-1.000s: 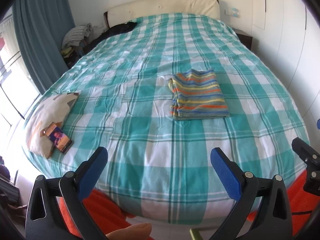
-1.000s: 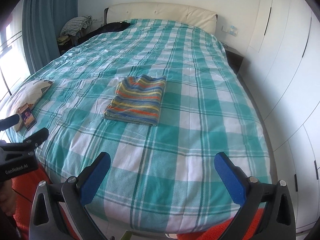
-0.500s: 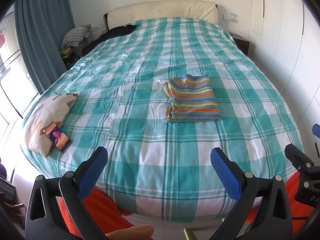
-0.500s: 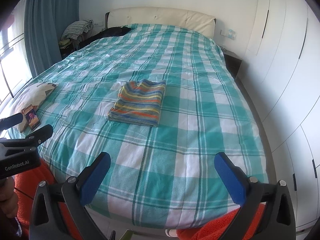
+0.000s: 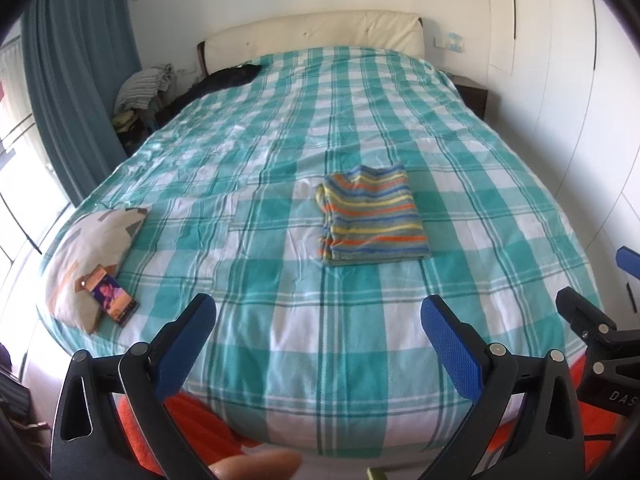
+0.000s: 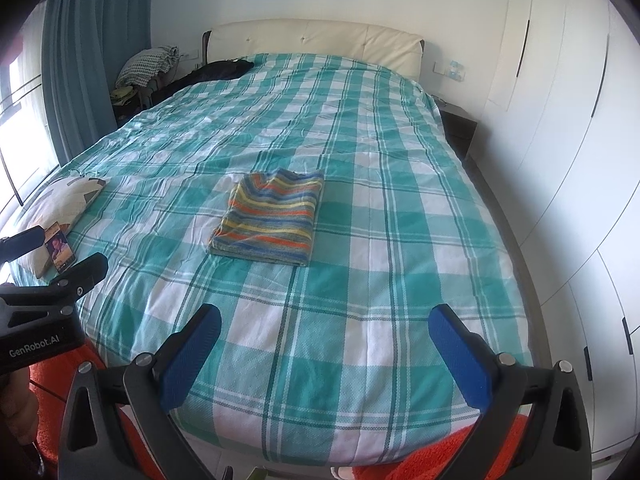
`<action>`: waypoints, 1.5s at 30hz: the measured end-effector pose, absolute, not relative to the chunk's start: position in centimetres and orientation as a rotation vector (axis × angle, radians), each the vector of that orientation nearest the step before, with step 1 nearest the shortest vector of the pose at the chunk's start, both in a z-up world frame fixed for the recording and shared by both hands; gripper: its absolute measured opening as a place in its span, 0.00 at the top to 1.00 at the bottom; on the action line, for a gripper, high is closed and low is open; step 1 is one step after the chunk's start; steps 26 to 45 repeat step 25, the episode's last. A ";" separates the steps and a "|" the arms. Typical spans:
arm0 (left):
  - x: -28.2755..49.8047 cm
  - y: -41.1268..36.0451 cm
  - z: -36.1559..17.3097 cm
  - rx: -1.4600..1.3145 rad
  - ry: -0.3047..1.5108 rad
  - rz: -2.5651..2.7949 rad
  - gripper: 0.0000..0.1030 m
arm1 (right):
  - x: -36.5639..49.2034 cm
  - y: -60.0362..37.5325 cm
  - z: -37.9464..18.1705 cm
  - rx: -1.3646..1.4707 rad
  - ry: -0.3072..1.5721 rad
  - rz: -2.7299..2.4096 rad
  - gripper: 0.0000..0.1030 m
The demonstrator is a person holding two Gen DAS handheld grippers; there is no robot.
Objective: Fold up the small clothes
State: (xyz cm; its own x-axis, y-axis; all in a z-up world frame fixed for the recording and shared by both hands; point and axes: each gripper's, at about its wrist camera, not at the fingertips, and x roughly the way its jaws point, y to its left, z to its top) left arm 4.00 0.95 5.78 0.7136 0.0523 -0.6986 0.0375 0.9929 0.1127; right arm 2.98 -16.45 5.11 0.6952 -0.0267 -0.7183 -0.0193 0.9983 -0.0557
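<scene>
A small striped garment (image 5: 370, 214), folded into a neat rectangle, lies flat near the middle of the bed; it also shows in the right wrist view (image 6: 272, 218). My left gripper (image 5: 318, 314) is open and empty, held back at the foot of the bed, well short of the garment. My right gripper (image 6: 324, 324) is open and empty, also at the foot of the bed. The left gripper's body shows at the left edge of the right wrist view (image 6: 44, 292).
The bed has a teal and white checked cover (image 5: 280, 128) and a cream headboard (image 5: 316, 32). A patterned pillow (image 5: 92, 248) with a phone (image 5: 114, 298) on it lies at the left edge. Dark clothes (image 5: 224, 80) lie at the far left corner. White wardrobes (image 6: 560, 120) stand right.
Both grippers have drawn back and risen slightly from the bed; the folded garment looks smaller and farther. It has not moved on the cover.
</scene>
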 end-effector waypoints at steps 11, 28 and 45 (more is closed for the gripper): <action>3.7 0.8 6.2 0.058 0.766 -0.091 0.01 | 3.1 -17.1 5.0 -0.045 0.808 -0.013 0.01; 3.5 0.7 6.1 0.101 0.726 0.004 0.01 | 3.0 -17.1 4.8 -0.044 0.811 -0.016 0.01; 3.5 0.7 6.1 0.101 0.726 0.004 0.01 | 3.0 -17.1 4.8 -0.044 0.811 -0.016 0.01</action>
